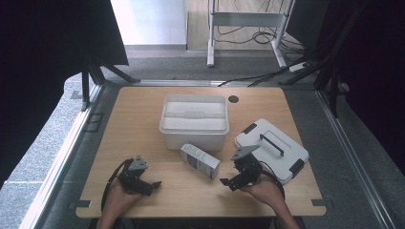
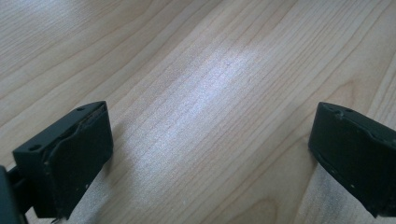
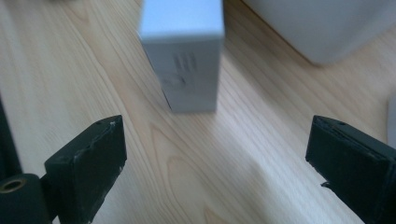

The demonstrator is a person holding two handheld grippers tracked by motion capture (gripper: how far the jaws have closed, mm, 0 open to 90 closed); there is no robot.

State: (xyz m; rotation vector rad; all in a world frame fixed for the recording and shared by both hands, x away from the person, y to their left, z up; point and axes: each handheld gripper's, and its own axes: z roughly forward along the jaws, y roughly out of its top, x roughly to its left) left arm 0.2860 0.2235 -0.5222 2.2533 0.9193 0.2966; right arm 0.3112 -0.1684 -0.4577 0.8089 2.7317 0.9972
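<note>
The carton [image 1: 200, 161] lies on the table [image 1: 143, 124] just in front of the open bin [image 1: 194, 119], lid [image 1: 272, 149] set aside. Both grippers, right [image 3: 215, 154] and left [image 2: 210, 154], are spread wide and empty. The carton's narrow sides should probably be straddled squarely before the right jaws are closed.

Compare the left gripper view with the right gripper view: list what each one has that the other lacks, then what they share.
Left gripper view alone: bare wooden table with a pale glare patch between the left gripper and its spread fingers.

Right gripper view alone: a small white carton lying ahead of the right gripper, and a corner of the white bin at upper right.

Shared: two black fingers set wide apart with nothing between them, above the same light wood grain.
</note>
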